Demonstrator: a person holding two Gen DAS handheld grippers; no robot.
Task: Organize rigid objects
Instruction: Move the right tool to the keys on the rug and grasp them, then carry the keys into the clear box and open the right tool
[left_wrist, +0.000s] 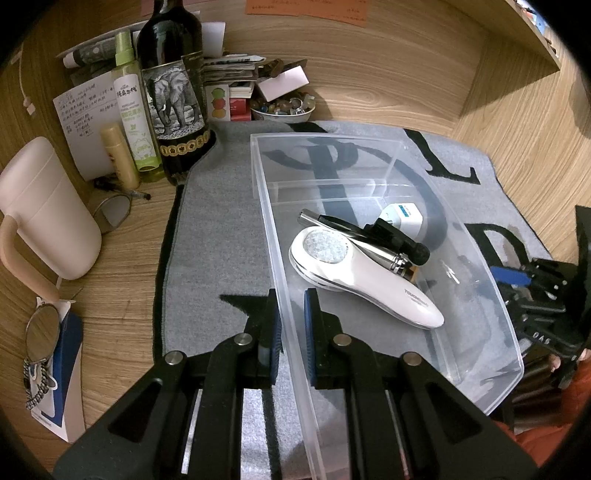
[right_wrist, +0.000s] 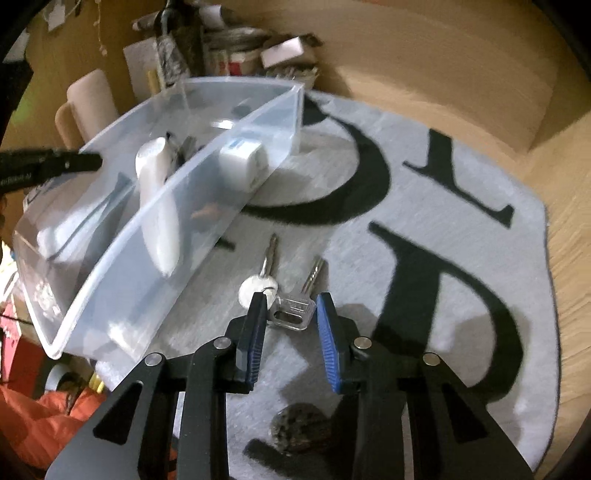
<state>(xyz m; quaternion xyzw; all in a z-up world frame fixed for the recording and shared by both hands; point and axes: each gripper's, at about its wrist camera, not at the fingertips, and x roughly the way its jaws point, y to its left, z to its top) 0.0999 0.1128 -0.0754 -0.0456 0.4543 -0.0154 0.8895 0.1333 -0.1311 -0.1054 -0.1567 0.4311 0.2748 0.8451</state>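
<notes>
A clear plastic bin (left_wrist: 511, 325) stands on a grey mat (left_wrist: 218, 240). It holds a white handheld device (left_wrist: 365, 280), a silver and black pen-like tool (left_wrist: 369, 240) and a white plug (left_wrist: 402, 218). My left gripper (left_wrist: 291, 328) straddles the bin's near wall, one pad on each side; I cannot tell whether it grips. In the right wrist view the bin (right_wrist: 122, 295) is at the left. My right gripper (right_wrist: 291, 325) is open just over two keys (right_wrist: 291, 306) lying on the mat (right_wrist: 461, 221).
A wine bottle (left_wrist: 173, 92), spray bottle (left_wrist: 135, 110), white jug (left_wrist: 48, 210), bowl of stones (left_wrist: 284, 107) and papers crowd the desk's back left. Glasses (left_wrist: 40, 332) lie on a box at the left. A dark round stone (right_wrist: 299, 428) lies on the mat below my right gripper.
</notes>
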